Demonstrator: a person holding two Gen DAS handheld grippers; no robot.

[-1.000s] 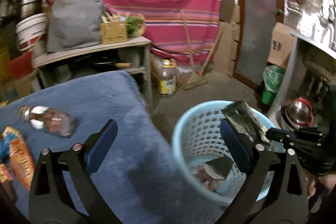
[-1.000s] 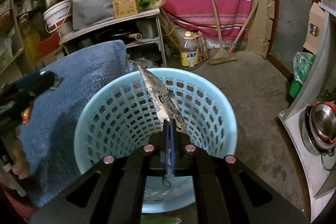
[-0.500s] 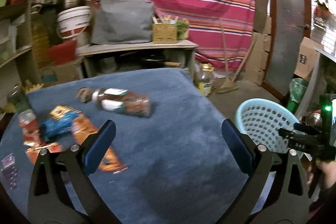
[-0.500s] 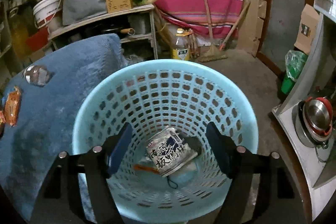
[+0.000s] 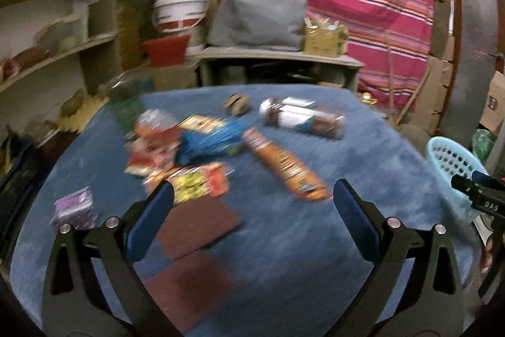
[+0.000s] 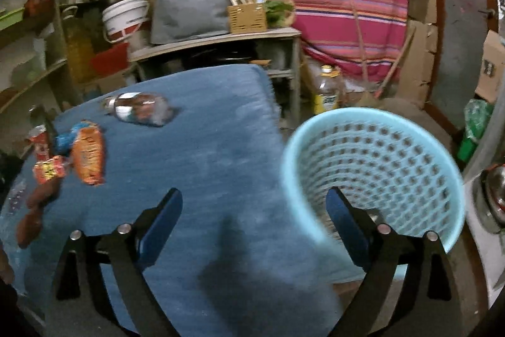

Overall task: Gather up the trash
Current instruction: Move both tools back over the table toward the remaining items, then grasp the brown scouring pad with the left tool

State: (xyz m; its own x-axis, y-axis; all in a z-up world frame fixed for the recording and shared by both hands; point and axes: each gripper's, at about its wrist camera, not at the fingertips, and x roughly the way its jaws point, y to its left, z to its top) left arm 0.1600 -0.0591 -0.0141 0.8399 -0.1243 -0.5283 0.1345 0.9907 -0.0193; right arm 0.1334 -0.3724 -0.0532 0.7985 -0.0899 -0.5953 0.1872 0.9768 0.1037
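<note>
Several snack wrappers lie on the blue-covered table: an orange wrapper, a blue wrapper and a red-yellow wrapper. A plastic bottle lies on its side behind them. My left gripper hangs open and empty above two brown pads. The light-blue basket stands beside the table on the right. My right gripper straddles the table edge and the basket rim, its jaws opening with nothing between them. The bottle and orange wrapper lie far left of it.
A purple packet lies near the table's left edge. Behind the table stand shelves, a white bucket, a grey bag and a striped cloth. An oil bottle stands on the floor, and a metal pot sits at the right.
The right gripper opened, dropped its silvery wrapper into the basket and swung left toward the table. The left gripper swept left from the basket to over the litter, still open.
</note>
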